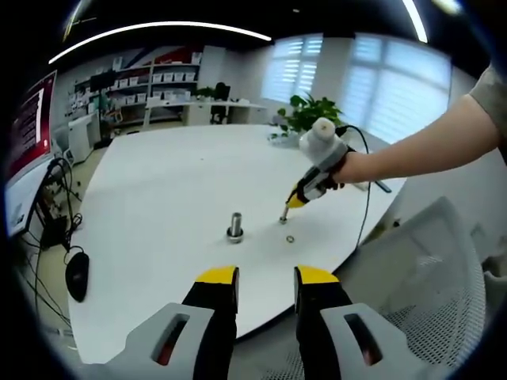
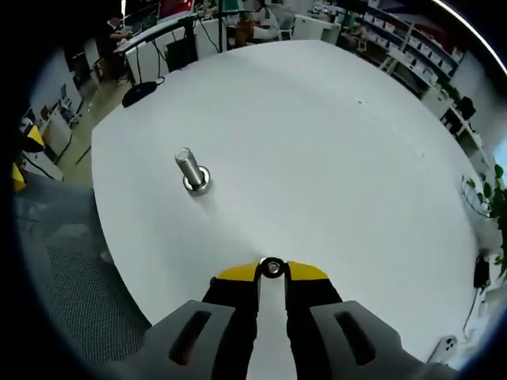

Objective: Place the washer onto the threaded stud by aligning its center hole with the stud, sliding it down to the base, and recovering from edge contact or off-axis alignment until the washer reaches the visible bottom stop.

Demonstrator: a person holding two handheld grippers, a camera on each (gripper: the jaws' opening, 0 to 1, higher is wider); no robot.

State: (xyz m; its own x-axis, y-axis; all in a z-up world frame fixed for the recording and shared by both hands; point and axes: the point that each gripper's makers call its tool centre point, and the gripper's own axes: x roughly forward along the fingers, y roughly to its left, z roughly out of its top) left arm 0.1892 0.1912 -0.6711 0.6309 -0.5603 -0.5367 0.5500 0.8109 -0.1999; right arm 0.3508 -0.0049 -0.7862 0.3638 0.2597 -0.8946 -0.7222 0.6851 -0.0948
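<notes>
While the left hand-held gripper (image 1: 267, 286) hung with jaws apart, the right hand-held gripper (image 2: 272, 271) pinched a washer (image 2: 272, 267), well apart from the threaded stud (image 2: 191, 169) on the tabletop (image 2: 333, 142).

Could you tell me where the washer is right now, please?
The washer is pinched between the right gripper tips, low over the white table, with the stud standing apart to its upper left in the right gripper view.

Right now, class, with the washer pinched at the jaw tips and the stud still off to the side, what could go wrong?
1. The right gripper holds the washer only at its tips; it could slip out.
2. Brought in tilted, it may catch the stud top.
3. A second washer lies loose on the table; it could be knocked.
</notes>
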